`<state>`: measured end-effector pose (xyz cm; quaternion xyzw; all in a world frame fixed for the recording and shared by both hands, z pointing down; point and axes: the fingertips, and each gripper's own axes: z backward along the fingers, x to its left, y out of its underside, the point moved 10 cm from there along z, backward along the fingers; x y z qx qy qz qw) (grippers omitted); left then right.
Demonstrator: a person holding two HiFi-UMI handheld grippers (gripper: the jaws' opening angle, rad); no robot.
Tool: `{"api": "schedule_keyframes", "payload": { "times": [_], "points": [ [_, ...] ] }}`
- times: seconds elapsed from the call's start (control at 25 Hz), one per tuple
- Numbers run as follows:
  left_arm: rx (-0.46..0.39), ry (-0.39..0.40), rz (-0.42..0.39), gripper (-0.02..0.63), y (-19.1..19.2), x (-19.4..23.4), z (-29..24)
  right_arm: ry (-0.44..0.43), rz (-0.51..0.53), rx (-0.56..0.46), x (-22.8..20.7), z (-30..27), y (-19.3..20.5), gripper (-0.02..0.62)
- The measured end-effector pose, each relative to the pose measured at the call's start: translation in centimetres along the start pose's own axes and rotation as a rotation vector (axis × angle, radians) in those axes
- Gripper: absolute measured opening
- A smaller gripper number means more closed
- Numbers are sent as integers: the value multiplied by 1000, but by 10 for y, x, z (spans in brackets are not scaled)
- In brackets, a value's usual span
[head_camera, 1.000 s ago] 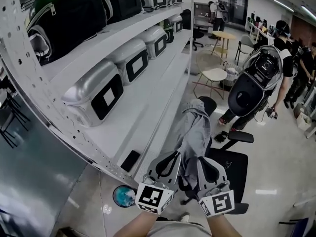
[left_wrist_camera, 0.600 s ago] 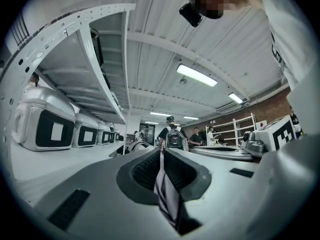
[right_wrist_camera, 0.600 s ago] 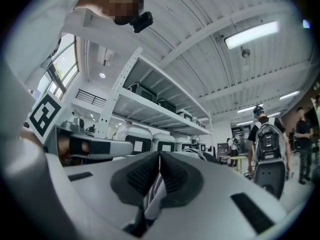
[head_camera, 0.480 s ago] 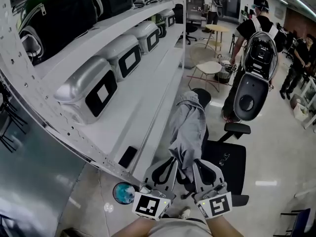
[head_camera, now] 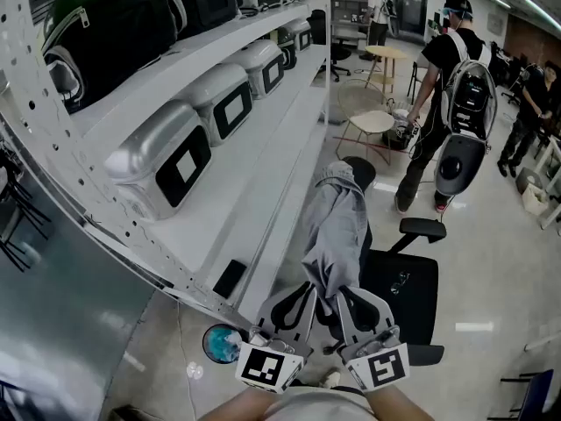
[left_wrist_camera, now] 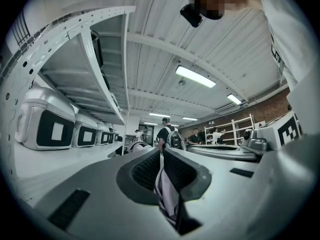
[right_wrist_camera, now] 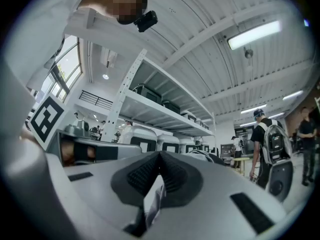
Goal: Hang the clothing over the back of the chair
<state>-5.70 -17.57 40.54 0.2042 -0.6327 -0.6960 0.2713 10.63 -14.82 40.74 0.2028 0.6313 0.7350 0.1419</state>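
A grey garment (head_camera: 337, 226) stretches from my two grippers to the top of the black office chair's back (head_camera: 363, 172), where its far end lies bunched. The chair's seat (head_camera: 405, 292) is below and to the right of the cloth. My left gripper (head_camera: 312, 291) and right gripper (head_camera: 344, 293) sit side by side at the garment's near end, both shut on it. In the left gripper view, the left gripper (left_wrist_camera: 161, 156) pinches a fold of the garment (left_wrist_camera: 167, 200) between its pads. In the right gripper view, the right gripper (right_wrist_camera: 160, 158) likewise clamps the garment (right_wrist_camera: 154, 200).
White metal shelving (head_camera: 263, 191) with silver cases (head_camera: 166, 160) and black bags runs along the left, close to the chair. A person with a large backpack (head_camera: 460, 103) walks at the right. A small round table (head_camera: 375, 123), more chairs and other people stand beyond. A blue round object (head_camera: 221, 344) lies on the floor.
Both grippers have drawn the garment's near end slightly toward me, still shut on it. The person with the backpack has walked farther off to the right.
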Motion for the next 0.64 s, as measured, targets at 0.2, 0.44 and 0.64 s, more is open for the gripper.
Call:
{"api": "schedule_keyframes", "payload": {
  "times": [0.2,0.44,0.64],
  "points": [
    [8,11,6,29,2,-1,1,1,5,3,1,-1,1,17],
    [5,3,12,29,4,4,2,-9,6,8,6,-4,1,17],
    [10,2,25,28,4,7,3,-11,6,8,7,-5,1,17]
  ]
}}
